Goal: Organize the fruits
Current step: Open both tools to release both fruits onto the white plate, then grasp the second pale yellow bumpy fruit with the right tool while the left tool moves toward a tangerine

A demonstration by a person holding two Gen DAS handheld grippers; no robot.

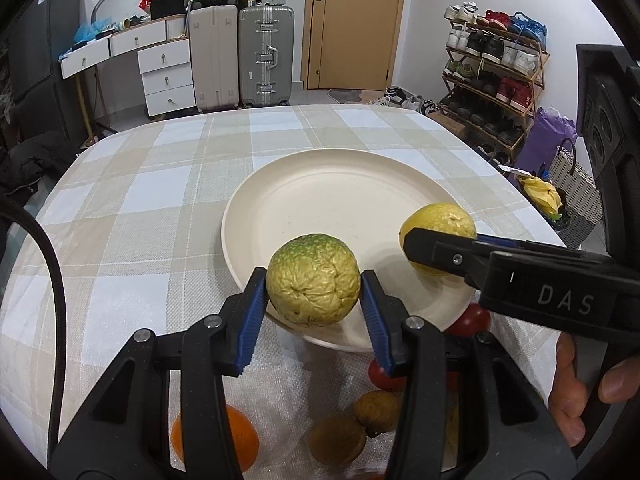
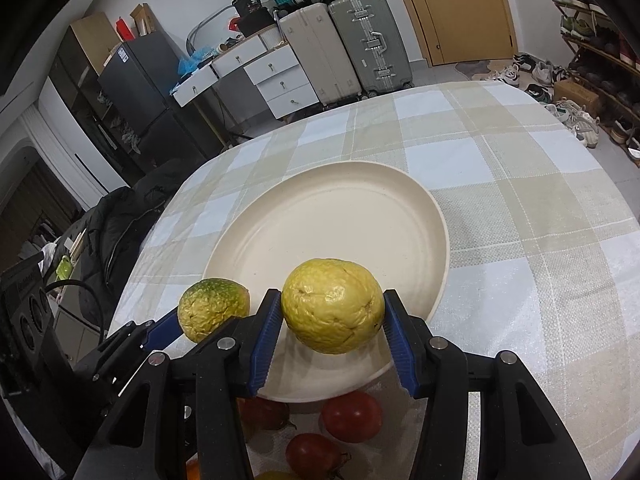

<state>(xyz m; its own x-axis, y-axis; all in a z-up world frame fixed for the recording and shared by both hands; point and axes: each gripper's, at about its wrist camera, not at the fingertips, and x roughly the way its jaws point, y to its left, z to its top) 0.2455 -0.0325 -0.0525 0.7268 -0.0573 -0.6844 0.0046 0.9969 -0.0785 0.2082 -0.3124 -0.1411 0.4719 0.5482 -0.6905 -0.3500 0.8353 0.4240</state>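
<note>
Nearest, low under both grippers, loose fruit sits on the checked tablecloth (image 1: 132, 208): an orange (image 1: 240, 436), 2 brown kiwis (image 1: 352, 428), and at least 3 red tomatoes (image 2: 351, 416), more may be hidden behind the gripper bodies, can't tell. Just above those, the left gripper (image 1: 314, 290) has its blue-padded jaws clamped on a wrinkled green-yellow citrus (image 1: 313, 280), held in the air over the near rim of the plate (image 1: 320, 200). Beside it to the right, the right gripper (image 2: 332, 314) has its jaws clamped on a yellow citrus (image 2: 333, 306), also raised over the plate's near edge; the 2 fruits are near each other but apart. Beyond them the cream plate lies on the cloth with nothing on it as far as visible, so 0 fruits placed. Judgement: task is early, 2 fruits picked and about to be set down, roughly 6 or more left on the table to collect. Next step likely lower both onto the plate, spaced so they don't roll together or off the rim. Far back: suitcases (image 1: 244, 56), white drawers (image 1: 164, 76), door (image 1: 352, 20), shoe rack (image 1: 496, 72).
</note>
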